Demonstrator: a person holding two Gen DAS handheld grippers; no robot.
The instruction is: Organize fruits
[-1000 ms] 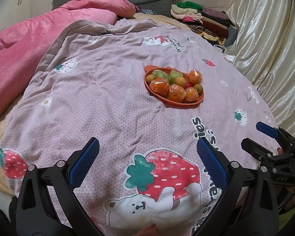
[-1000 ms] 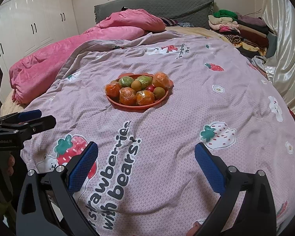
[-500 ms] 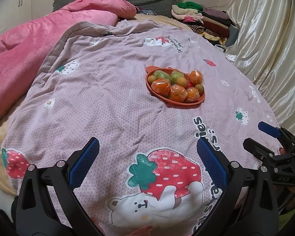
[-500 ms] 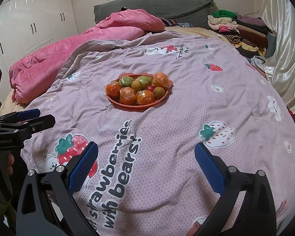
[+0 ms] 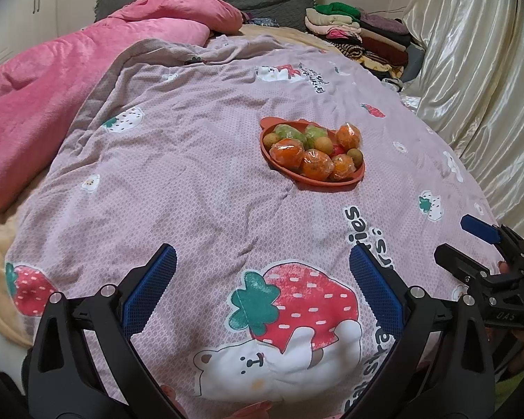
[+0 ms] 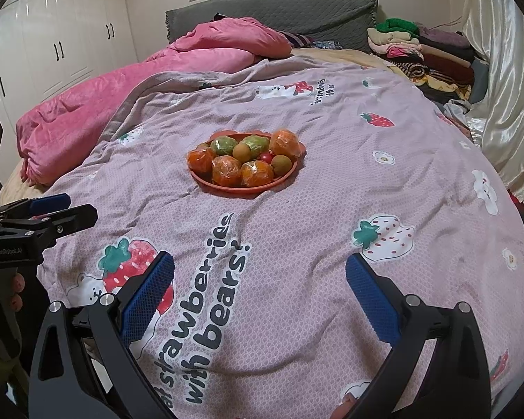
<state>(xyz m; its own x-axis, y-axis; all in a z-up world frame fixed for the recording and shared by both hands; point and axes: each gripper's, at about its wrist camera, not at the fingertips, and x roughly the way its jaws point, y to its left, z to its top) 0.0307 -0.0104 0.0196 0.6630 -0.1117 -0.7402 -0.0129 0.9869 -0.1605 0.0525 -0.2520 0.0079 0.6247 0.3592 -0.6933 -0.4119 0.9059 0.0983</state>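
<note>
An orange plate (image 5: 346, 181) (image 6: 242, 188) sits mid-bed on the purple strawberry quilt (image 5: 192, 181) (image 6: 349, 174). It holds several plastic-wrapped oranges (image 5: 317, 164) (image 6: 256, 173), green fruits (image 5: 290, 132) (image 6: 223, 145), small brown fruits (image 5: 323, 144) (image 6: 282, 164) and a red one (image 6: 266, 156). My left gripper (image 5: 262, 289) is open and empty, well short of the plate and to its left. My right gripper (image 6: 260, 293) is open and empty, near the quilt's front edge. Each gripper shows in the other's view, the right one (image 5: 471, 248) and the left one (image 6: 52, 209).
A pink blanket (image 5: 70, 80) (image 6: 157, 87) lies along the left side. Folded clothes (image 5: 359, 31) (image 6: 422, 49) are stacked at the back right. A shiny cream curtain (image 5: 478, 80) (image 6: 506, 87) hangs on the right. White wardrobes (image 6: 52, 35) stand at the left.
The left gripper's view has shifted slightly, so the plate sits a little lower and further right. The right gripper has barely moved. Both stay open.
</note>
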